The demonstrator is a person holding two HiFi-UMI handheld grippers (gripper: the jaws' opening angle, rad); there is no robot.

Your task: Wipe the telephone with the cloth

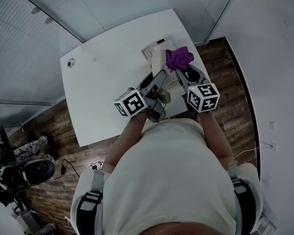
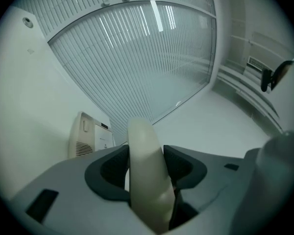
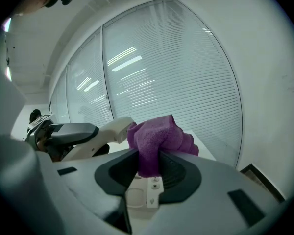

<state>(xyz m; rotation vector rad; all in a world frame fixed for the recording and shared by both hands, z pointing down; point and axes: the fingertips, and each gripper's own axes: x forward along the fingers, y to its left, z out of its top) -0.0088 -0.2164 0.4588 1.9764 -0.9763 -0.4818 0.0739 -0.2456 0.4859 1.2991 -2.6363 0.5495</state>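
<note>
Above the right side of the tabletop point(image 1: 103, 87), nearest the person, the left gripper point(image 1: 160, 76) clamps the cream handset point(image 1: 158, 61) across its middle, jaws wide on it. Just beside it, the right gripper point(image 1: 180, 72) pinches the purple cloth point(image 1: 179, 58), which bunches out above the jaws. Beyond both, the base point(image 1: 151, 51) sits by the right edge, toward the far corner. Hold the handset level. Bring the loose bunch of cloth, not the jaw tips, against it. Stroke lengthwise with light pressure. Roll the handset to present each face.
</note>
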